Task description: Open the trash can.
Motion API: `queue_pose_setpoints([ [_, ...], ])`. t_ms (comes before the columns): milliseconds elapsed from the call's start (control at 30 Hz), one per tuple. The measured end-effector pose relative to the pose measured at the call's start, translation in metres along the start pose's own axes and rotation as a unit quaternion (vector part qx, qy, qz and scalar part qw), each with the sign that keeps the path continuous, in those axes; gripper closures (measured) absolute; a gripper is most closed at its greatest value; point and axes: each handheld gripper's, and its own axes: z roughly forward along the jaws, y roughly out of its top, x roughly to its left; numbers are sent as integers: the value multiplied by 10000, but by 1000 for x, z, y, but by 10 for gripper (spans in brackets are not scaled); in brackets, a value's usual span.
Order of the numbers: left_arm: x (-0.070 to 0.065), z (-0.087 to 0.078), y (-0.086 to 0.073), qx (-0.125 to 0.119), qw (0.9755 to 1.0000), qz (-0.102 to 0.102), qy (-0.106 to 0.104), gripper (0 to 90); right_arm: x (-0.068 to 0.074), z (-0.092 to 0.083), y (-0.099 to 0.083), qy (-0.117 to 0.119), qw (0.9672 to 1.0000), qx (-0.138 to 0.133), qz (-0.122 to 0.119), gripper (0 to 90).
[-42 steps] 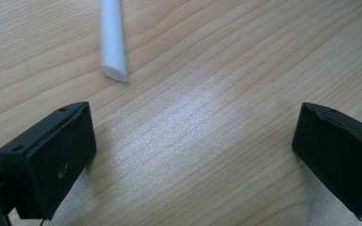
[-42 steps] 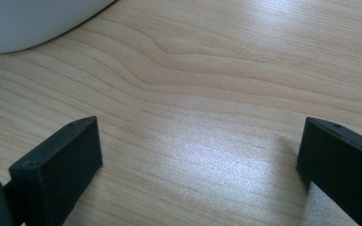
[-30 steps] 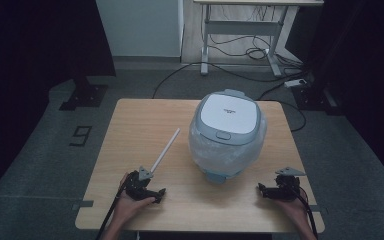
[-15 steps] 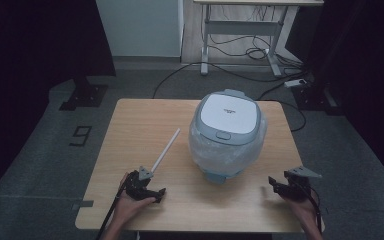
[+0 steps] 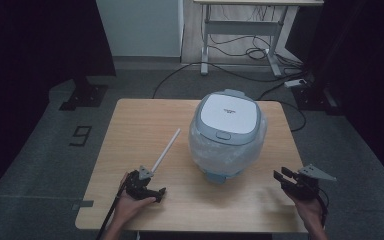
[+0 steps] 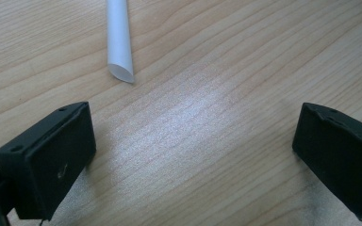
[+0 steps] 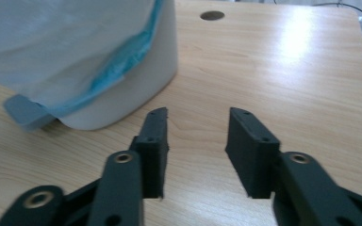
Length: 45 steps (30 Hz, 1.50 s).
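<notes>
A white and grey rice cooker [image 5: 227, 131] wrapped in a clear plastic bag stands in the middle of the wooden table [image 5: 140, 125]. A white tube [image 5: 166, 150] lies slanted to its left. My left gripper [image 5: 147, 186] rests on the table just short of the tube's near end [image 6: 119, 42]. Its jaws stand wide open [image 6: 193, 136] over bare wood. My right gripper [image 5: 283, 178] hovers above the table's front right corner and points toward the cooker's base [image 7: 75, 52]. Its jaws [image 7: 195, 127] have just been closing and now stand partly closed, with nothing between them.
A round cable hole [image 7: 212, 15] sits in the tabletop beyond the right gripper. Bare wood lies on both sides of the cooker. A desk frame [image 5: 240, 35] and cables [image 5: 260, 55] are on the floor behind the table.
The right gripper has lifted off the table and drifted slightly right, and its jaws have narrowed. The left gripper, the tube and the cooker have not moved.
</notes>
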Motion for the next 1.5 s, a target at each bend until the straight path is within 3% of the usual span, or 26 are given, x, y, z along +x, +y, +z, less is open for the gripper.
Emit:
queue_pose_setpoints([
  [400, 0, 0, 0, 3, 10000, 1, 0, 0, 2, -14, 16, 439, 9986, -294, 77, 898],
  [767, 0, 1, 1, 7, 10000, -6, 10, 0, 10, -25, 38, 781, 9953, -577, 30, 900],
  [1033, 0, 1, 1, 2, 10000, -11, 8, 0, 24, -30, 70, 1040, 9911, -813, -151, 900],
  [1267, 0, 1, 1, 5, 10000, -16, 11, 0, 39, -30, 104, 1341, 9849, -1075, -229, 900],
  [1500, 0, 1, 1, 13, 10000, -18, 6, 0, 57, -23, 128, 1574, 9806, -1086, -420, 900],
])
